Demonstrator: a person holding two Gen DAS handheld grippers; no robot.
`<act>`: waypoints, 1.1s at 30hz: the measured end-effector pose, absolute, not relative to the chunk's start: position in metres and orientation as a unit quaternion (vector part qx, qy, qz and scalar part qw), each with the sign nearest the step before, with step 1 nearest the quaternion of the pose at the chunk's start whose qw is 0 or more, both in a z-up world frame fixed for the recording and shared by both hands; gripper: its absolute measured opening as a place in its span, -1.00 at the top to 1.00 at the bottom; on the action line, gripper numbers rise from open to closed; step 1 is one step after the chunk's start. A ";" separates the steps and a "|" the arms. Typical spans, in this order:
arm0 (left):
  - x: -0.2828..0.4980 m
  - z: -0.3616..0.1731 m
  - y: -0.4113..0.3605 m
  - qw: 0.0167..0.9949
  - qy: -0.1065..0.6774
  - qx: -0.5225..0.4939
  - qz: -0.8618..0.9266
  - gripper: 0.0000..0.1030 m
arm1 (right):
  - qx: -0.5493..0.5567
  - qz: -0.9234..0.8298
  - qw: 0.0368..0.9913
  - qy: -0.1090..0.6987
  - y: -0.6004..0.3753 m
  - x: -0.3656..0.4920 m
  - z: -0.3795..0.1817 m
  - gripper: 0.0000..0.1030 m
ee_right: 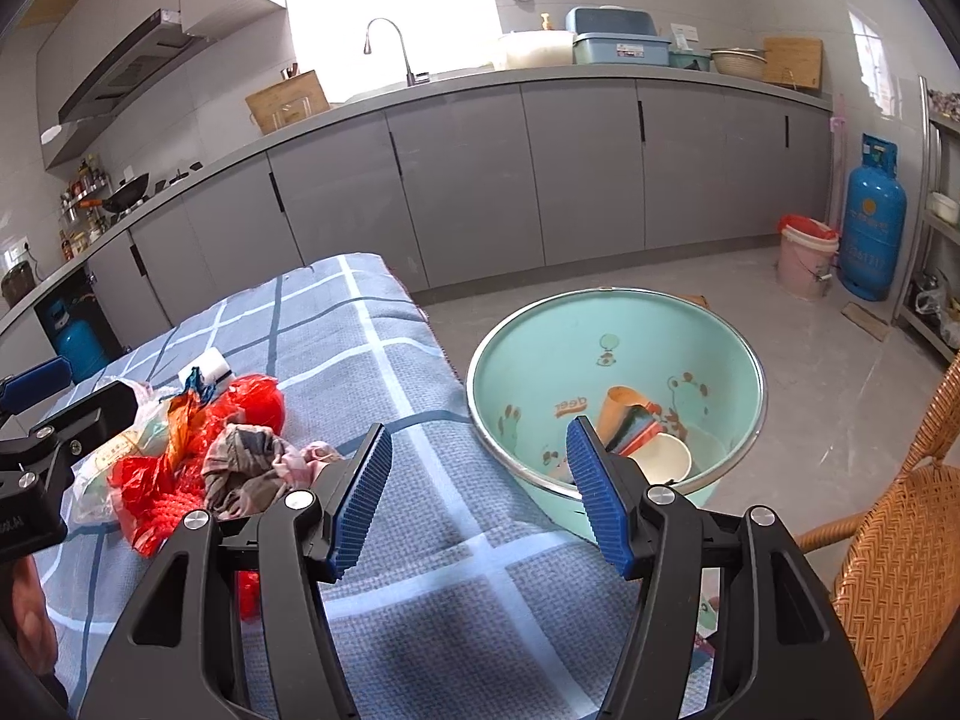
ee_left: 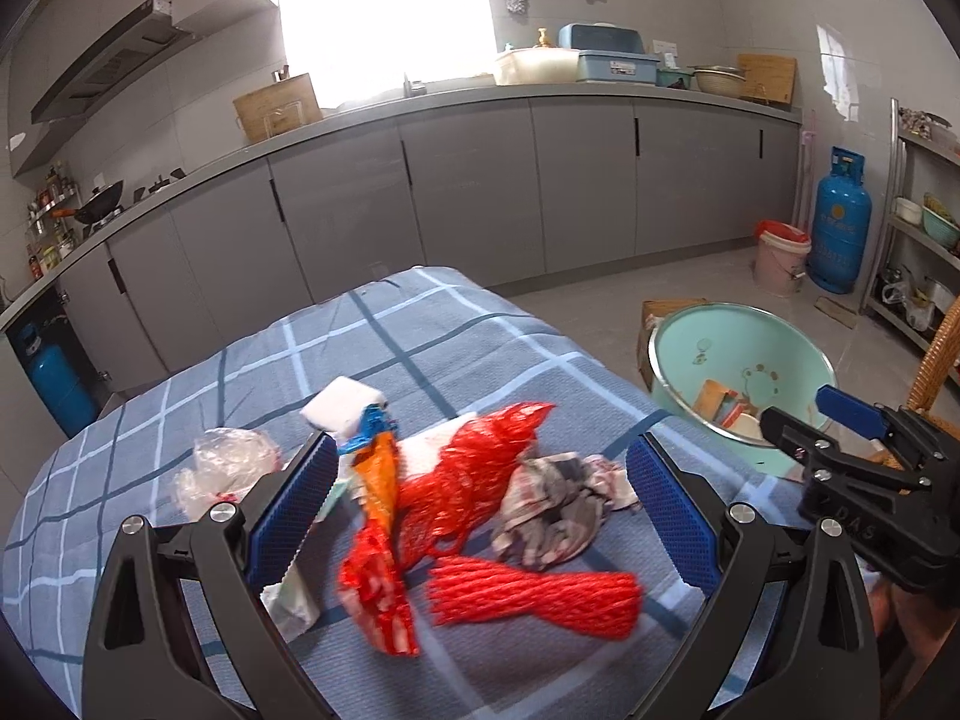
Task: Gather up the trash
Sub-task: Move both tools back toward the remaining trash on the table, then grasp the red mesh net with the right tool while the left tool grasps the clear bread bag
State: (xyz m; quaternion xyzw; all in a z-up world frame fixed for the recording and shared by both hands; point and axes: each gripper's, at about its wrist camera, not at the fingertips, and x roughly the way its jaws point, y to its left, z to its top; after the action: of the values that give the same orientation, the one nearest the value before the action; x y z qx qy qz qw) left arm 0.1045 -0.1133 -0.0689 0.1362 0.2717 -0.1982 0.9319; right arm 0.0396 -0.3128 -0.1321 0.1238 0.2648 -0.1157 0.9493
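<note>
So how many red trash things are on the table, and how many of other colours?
Red: 3 (mesh bag, foam net sleeve, crinkly wrapper)
Orange: 1 (wrapper)
White: 1 (foam block)
Clear: 1 (plastic bag)
Grey-pink: 1 (crumpled paper)
Total: 7

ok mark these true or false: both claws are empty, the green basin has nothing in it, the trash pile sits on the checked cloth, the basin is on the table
1. Both claws are empty. True: the left claw and right claw stand open, nothing gripped.
2. The green basin has nothing in it. False: it holds a paper cup and cartons.
3. The trash pile sits on the checked cloth. True: the red netting lies there.
4. The basin is on the table. False: it is off the table's edge, lower down.
</note>
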 end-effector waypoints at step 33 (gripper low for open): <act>0.127 -0.112 0.014 0.935 0.331 0.108 -0.073 -0.86 | 0.032 0.009 0.953 0.301 -0.197 0.059 -0.142 -0.22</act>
State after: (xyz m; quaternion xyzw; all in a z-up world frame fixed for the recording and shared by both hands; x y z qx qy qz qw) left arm 0.1271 0.0135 -0.1115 0.1077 0.3312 -0.0733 0.9345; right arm 0.0593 -0.1966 -0.1425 0.0320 0.3014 0.0092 0.9529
